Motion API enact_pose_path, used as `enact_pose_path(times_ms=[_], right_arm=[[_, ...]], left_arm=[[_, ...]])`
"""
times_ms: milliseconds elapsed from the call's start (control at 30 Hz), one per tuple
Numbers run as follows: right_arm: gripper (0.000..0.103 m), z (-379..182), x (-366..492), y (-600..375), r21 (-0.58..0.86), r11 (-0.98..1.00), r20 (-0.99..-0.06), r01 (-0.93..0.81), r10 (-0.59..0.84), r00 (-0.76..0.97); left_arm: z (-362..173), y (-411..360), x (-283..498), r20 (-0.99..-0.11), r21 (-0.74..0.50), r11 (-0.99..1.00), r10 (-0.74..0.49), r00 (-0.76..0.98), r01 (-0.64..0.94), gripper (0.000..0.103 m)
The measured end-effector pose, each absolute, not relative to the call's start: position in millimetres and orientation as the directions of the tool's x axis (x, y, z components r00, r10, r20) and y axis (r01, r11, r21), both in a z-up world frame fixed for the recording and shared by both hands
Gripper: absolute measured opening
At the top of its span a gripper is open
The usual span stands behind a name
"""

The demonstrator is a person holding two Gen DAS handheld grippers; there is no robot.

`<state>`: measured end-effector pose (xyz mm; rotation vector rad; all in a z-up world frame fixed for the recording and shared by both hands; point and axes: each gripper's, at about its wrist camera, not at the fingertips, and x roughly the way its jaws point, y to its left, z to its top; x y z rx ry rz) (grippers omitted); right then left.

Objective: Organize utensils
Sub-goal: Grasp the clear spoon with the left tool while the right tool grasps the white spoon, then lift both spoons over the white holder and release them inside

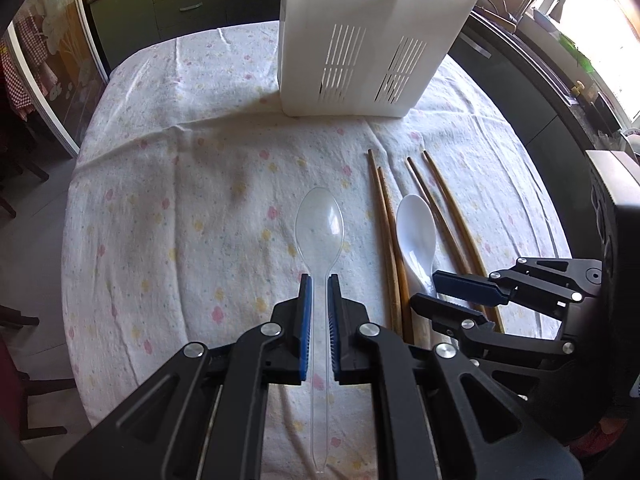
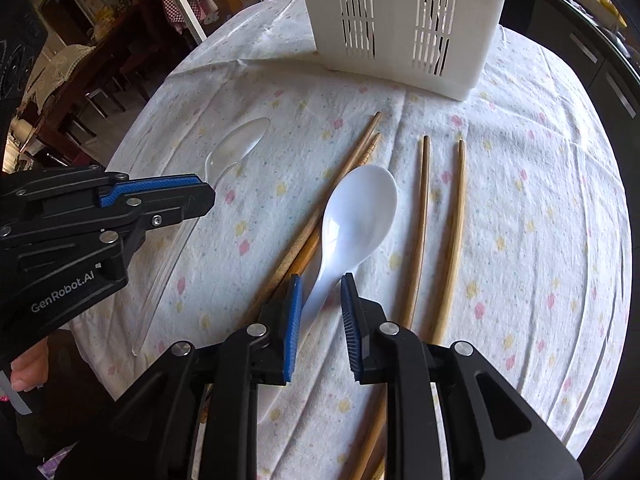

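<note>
A clear plastic spoon [image 1: 320,224] points away from me toward the holder, and my left gripper [image 1: 319,280] is shut on its handle below the bowl. In the right wrist view that gripper [image 2: 204,196] enters from the left with the clear spoon [image 2: 240,140] in it, low over the cloth. A white spoon [image 2: 360,208] lies on the cloth across one pair of wooden chopsticks [image 2: 352,152]. My right gripper [image 2: 319,280] straddles its handle, with the jaws narrow and a gap still showing at the right pad. A white slotted utensil holder [image 1: 360,40] stands at the far side.
A second pair of chopsticks [image 2: 422,208] lies right of the white spoon. The floral tablecloth [image 1: 180,200] covers a round table. Dark cabinets and a sink counter [image 1: 552,8] lie behind. A person's fingers [image 2: 24,372] show at the lower left.
</note>
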<state>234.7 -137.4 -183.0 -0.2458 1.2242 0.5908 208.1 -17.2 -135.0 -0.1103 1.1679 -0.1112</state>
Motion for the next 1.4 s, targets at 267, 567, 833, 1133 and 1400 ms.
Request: enact_pose_path(times_ms=[267, 567, 833, 1133, 1400], right_arm=[[0.010, -178.3, 238.2, -146.6, 0.151, 0.835, -0.921, -0.530, 0.313, 0.231], [0.010, -134.3, 225.7, -194.6, 0.368, 0.781, -0.788, -0.504, 0.550, 0.276], [0.010, -90.2, 209.4, -232.8, 0.459, 0.729, -0.632, -0.509, 0.670, 0.389], [0.010, -79.0, 209.0, -253.2, 0.481, 0.715, -0.579, -0.508, 0.694, 0.428], [0.010, -65.1, 212.5, -274.1, 0.480, 0.720, -0.527, -0.501, 0.694, 0.491]], left_arm=[[-130.1, -10.7, 202.7, -0.901, -0.162, 0.986, -0.159, 0.404, 0.027, 0.008], [-72.2, -4.3, 194.3, -0.794, -0.254, 0.964, -0.252, 0.554, 0.074, 0.008], [30.3, -2.8, 219.3, -0.497, -0.301, 0.942, -0.285, 0.820, 0.145, 0.008], [60.2, -6.1, 292.1, -0.167, -0.360, 0.929, -0.154, 0.974, 0.085, 0.008], [18.4, -22.8, 336.6, -0.207, -0.278, 0.960, -0.067, 0.976, 0.007, 0.008]])
